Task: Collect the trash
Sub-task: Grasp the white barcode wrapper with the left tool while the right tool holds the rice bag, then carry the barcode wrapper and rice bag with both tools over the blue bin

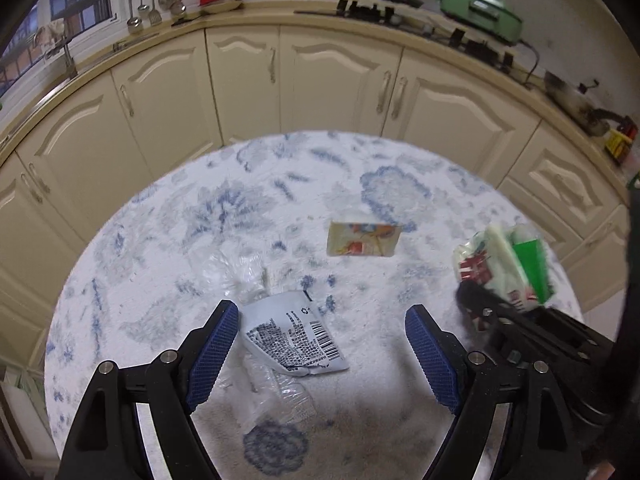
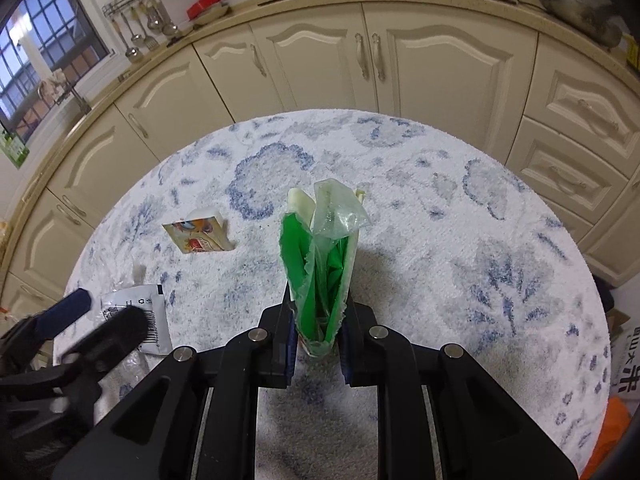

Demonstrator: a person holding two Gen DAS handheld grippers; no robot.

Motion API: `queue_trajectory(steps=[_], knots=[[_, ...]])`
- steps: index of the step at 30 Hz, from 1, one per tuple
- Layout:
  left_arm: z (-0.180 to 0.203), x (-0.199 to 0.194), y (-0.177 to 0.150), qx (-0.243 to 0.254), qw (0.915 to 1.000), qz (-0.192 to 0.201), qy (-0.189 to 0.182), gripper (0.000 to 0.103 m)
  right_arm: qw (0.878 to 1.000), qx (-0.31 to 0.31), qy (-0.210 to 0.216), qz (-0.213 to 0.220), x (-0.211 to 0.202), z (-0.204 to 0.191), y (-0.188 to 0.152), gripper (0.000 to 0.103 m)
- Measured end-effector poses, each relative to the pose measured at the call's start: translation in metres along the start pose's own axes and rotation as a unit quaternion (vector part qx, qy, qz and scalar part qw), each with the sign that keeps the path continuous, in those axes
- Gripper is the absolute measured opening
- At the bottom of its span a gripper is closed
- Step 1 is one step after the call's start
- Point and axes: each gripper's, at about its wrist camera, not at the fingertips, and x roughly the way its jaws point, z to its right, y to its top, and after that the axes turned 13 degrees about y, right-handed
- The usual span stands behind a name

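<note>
Right wrist view: the right gripper [image 2: 318,344] clamps a torn green wrapper [image 2: 320,264], standing upright. The left gripper [image 1: 320,344] spreads wide over a crumpled white barcode packet [image 1: 292,332].

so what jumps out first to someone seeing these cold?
The green wrapper, standing up from the shut right tool at the middle of the right wrist view. Next, the open left tool hanging over a white packet with a barcode on the blue-flowered table cover. A small colourful packet lies farther back, toward the cream cabinets.
</note>
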Motion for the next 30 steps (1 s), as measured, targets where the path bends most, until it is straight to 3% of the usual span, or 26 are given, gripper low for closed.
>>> queue_trajectory(steps=[5, 6, 8, 10, 12, 20, 23, 30], knots=[[0.018, 0.012, -0.002, 0.024, 0.9979, 0.021, 0.056, 0.076, 1.0, -0.005, 0.0, -0.001, 0.0, -0.001, -0.001, 0.016], [0.018, 0.014, -0.003, 0.023, 0.9971, 0.023, 0.069, 0.063, 1.0, -0.007, -0.001, -0.001, 0.0, -0.001, 0.0, 0.016], [0.019, 0.019, -0.006, 0.028, 0.9944, 0.02, 0.1, 0.052, 1.0, -0.01, -0.004, -0.001, 0.0, -0.002, -0.001, 0.016], [0.016, 0.02, -0.007, 0.028, 0.9949, 0.022, 0.095, 0.048, 1.0, -0.009, -0.004, -0.001, 0.0, -0.002, -0.001, 0.016], [0.013, 0.017, -0.007, 0.019, 0.9949, 0.024, 0.096, 0.037, 1.0, -0.011, -0.005, 0.0, 0.0, -0.002, -0.001, 0.016], [0.002, 0.009, -0.007, 0.006, 0.9975, 0.019, 0.067, 0.032, 1.0, -0.022, -0.018, 0.003, 0.0, -0.005, -0.001, 0.016], [-0.003, -0.001, -0.008, 0.001, 0.9964, 0.026, 0.081, 0.019, 1.0, -0.016, -0.014, 0.004, 0.0, -0.005, -0.001, 0.016], [-0.01, -0.019, -0.011, -0.005, 0.9976, 0.035, 0.059, 0.01, 1.0, -0.013, -0.011, 0.008, 0.0, -0.004, -0.002, 0.016]])
